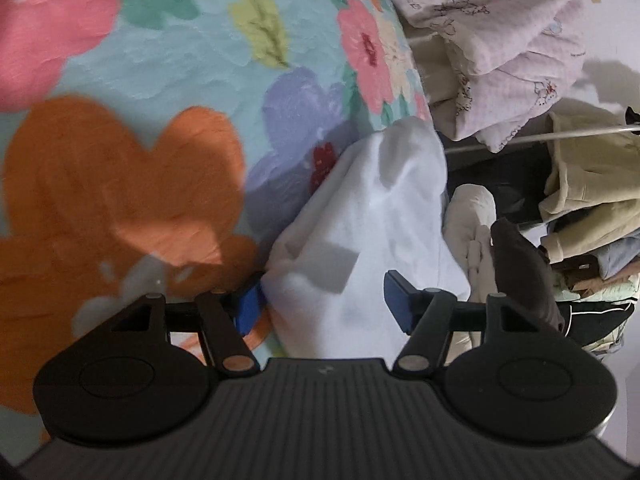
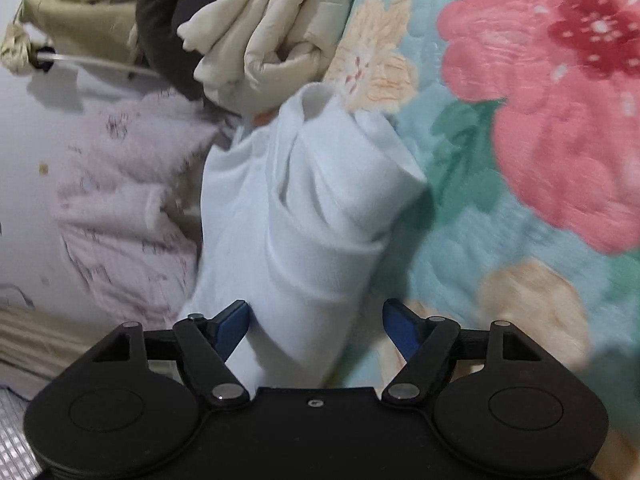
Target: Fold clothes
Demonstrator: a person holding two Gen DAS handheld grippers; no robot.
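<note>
A folded white garment (image 1: 372, 216) lies on the floral bedspread (image 1: 160, 80) near its edge. My left gripper (image 1: 324, 304) is open, its blue pads (image 1: 396, 300) on either side of the garment's near end, not closed on it. In the right wrist view the same white garment (image 2: 312, 200) is a folded bundle. My right gripper (image 2: 316, 324) is open with its blue pads (image 2: 232, 322) straddling the bundle's near end.
A pink-white quilted blanket (image 1: 500, 40) and a heap of clothes (image 1: 592, 216) lie beyond the bed edge. In the right wrist view a cream padded garment (image 2: 272, 28) and the pink blanket (image 2: 124, 208) lie beside the white bundle. The bedspread (image 2: 520, 160) extends right.
</note>
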